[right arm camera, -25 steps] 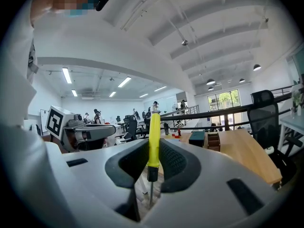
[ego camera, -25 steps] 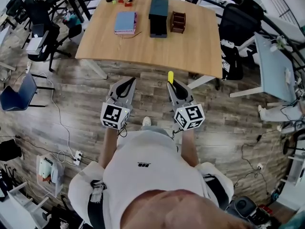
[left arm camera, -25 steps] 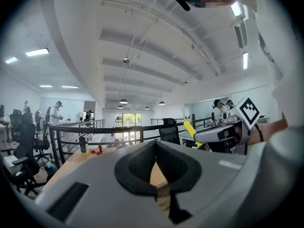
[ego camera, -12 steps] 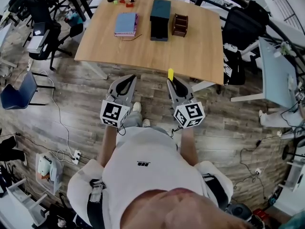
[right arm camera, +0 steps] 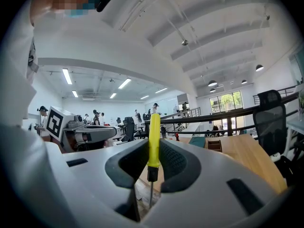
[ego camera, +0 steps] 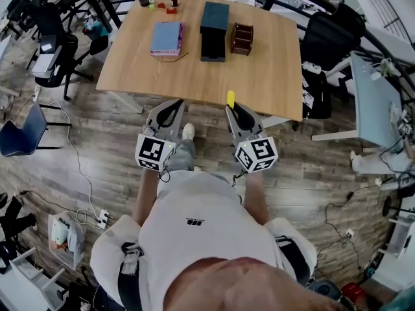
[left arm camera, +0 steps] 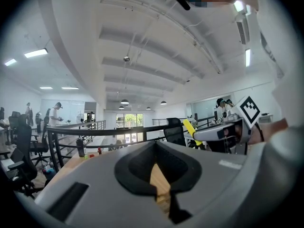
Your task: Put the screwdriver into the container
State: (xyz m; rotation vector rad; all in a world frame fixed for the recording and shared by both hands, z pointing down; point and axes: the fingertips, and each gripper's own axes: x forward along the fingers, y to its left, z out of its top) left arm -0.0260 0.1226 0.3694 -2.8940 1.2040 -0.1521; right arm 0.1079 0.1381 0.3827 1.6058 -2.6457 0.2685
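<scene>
Ideally, the right gripper [ego camera: 233, 113], pinching the screwdriver [right arm camera: 154, 137] upright, approaches the container [ego camera: 242, 37] at twelve o'clock. The left gripper [ego camera: 175, 105] is pressed together, empty.

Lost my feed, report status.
Right gripper shut on screwdriver. Left gripper shut, empty. Brown container on table ahead, not reached. Nothing seen blocking.

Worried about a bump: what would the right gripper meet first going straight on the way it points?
Probably the wooden table's near edge, just ahead of the right gripper and the yellow screwdriver it grips. Depth is unclear; it might pass above the top.
</scene>
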